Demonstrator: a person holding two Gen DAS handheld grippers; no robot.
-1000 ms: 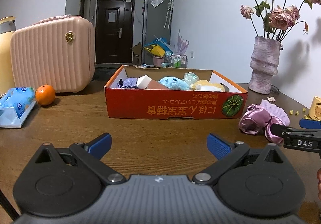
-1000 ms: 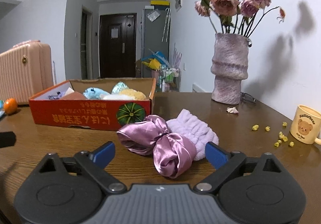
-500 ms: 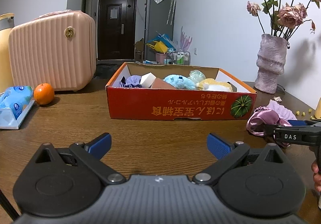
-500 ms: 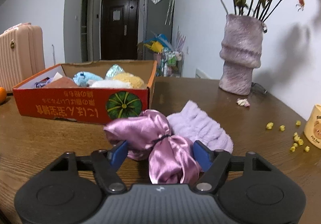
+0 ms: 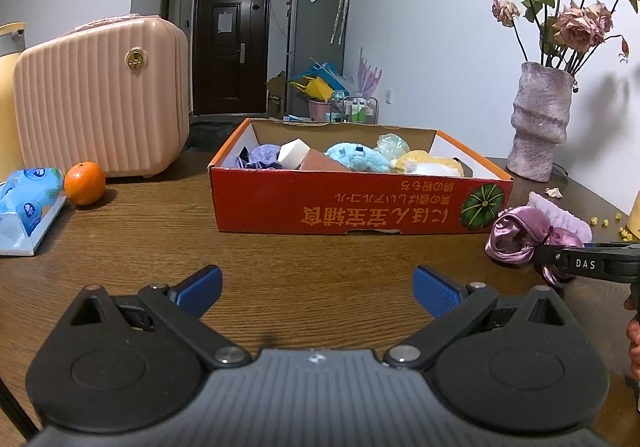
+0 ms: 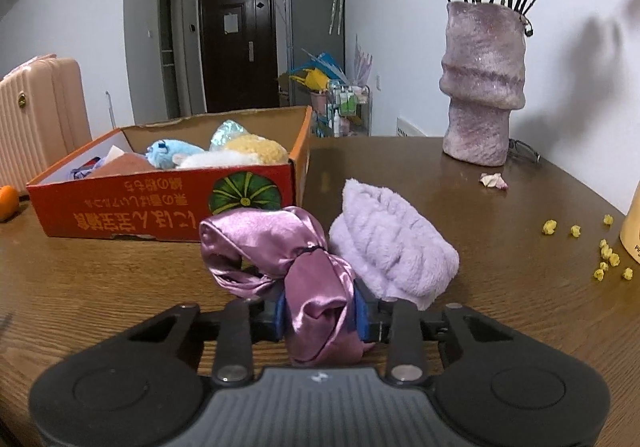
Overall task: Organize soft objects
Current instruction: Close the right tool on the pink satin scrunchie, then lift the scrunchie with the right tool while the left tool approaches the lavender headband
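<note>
- At nine o'clock in the left wrist view we pass the tissue pack (image 5: 28,203), the orange (image 5: 84,183) and the pink case (image 5: 104,99), all well clear of the action.
- Our left gripper (image 5: 316,287) hangs over bare table (image 5: 160,239), jaws wide, nothing between them.
- At twelve o'clock sits the red box (image 5: 360,203), already stocked with plush toys (image 5: 356,157) and other soft bits.
- Just beside the box's right corner, at about two o'clock, lies the satin scrunchie (image 6: 276,247), touching the fuzzy lilac cloth (image 6: 392,243) on its right.
- Our right gripper (image 6: 320,313) has the scrunchie's near lobe pinched between the blue pads (image 6: 360,311); fabric bulges out above and below them. The rest of the scrunchie rests on the table at twelve o'clock from the jaws.
- Our read: it is light, limp and slick. Satin may slide from a shallow pinch, so the bunched part near the knot looks the safest hold.
- It should dangle and sway when lifted, but nothing here can break. The lilac cloth might drag along where the two touch.
- Far right, at two o'clock in the right wrist view: the vase (image 6: 484,87) and yellow crumbs (image 6: 600,247).
</note>
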